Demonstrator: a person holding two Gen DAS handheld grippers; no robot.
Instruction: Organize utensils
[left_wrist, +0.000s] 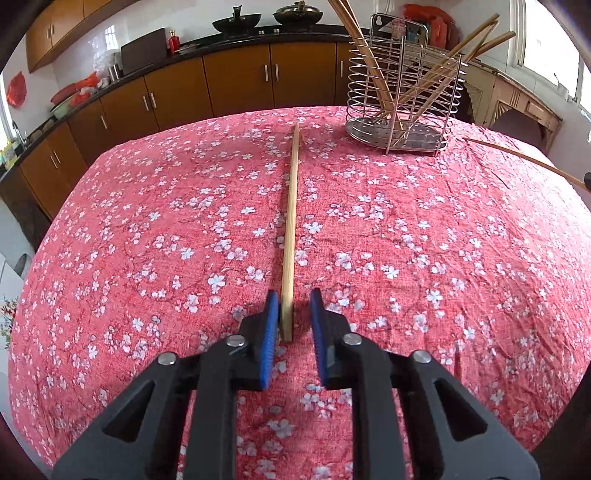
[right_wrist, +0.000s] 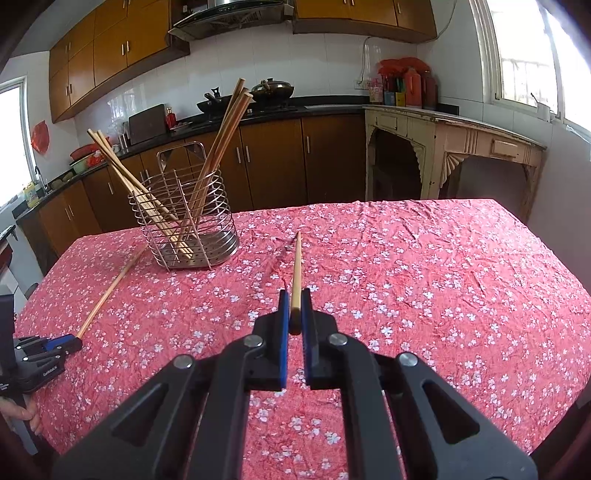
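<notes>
A wooden chopstick (left_wrist: 290, 221) lies on the red flowered tablecloth, its near end between the blue pads of my left gripper (left_wrist: 294, 310). The jaws stand open around it; the left pad touches it and the right pad is apart. My right gripper (right_wrist: 294, 306) is shut on a second chopstick (right_wrist: 296, 269) that points forward, tip near the cloth. It also shows in the left wrist view (left_wrist: 528, 160). A wire utensil holder (left_wrist: 404, 99) with several chopsticks stands at the far side. In the right wrist view the holder (right_wrist: 184, 218) is at left, with the left gripper (right_wrist: 61, 343) and its chopstick (right_wrist: 110, 291).
The table (right_wrist: 424, 280) is covered by a wrinkled red cloth. Brown kitchen cabinets (right_wrist: 273, 158) and a counter with woks stand behind it. A pale side table (right_wrist: 454, 147) stands at the right under a window.
</notes>
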